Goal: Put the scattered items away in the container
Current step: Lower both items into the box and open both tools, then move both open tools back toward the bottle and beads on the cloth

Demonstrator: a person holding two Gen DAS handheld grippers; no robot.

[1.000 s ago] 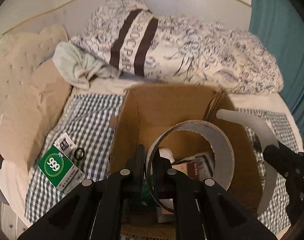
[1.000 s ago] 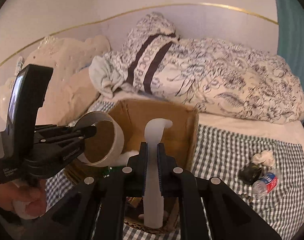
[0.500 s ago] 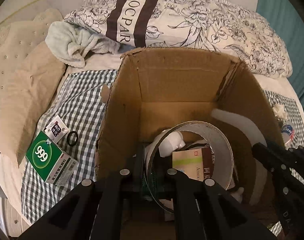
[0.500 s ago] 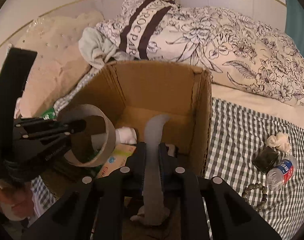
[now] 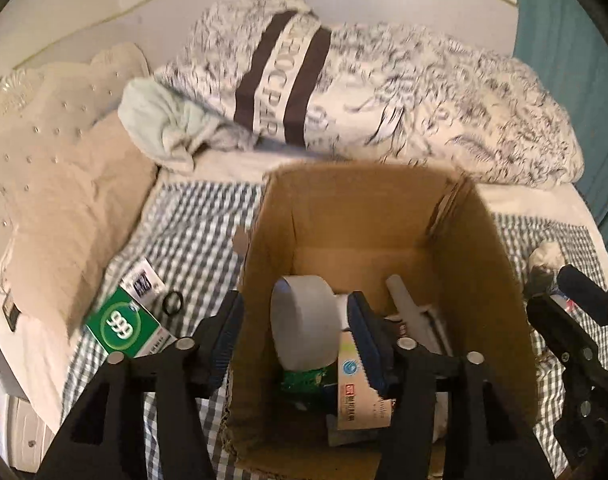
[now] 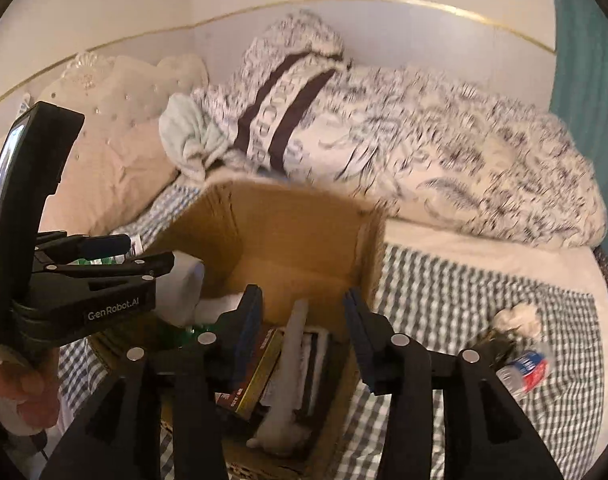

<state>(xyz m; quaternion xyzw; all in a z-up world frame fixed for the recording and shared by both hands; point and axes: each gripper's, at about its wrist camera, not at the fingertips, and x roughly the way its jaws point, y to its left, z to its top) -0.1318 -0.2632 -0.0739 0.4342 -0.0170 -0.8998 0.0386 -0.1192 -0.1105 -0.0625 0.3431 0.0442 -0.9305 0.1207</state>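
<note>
Blur smears the bedding and the box's (image 5: 476, 248) far rim, yet both grippers, left (image 5: 293, 334) and right (image 6: 301, 326), show jaws just sprung apart and empty above it, tape roll (image 5: 306, 320) and white shoehorn (image 6: 289, 344) lying inside, half-hidden among packets.

The bed (image 5: 207, 220), covered by a checked cloth, carries an open brown cardboard box (image 5: 484, 248), a green "999" carton (image 5: 121, 326), a black ring (image 5: 172, 303), a plastic bottle (image 6: 524, 368) and a floral duvet (image 5: 444, 108).
</note>
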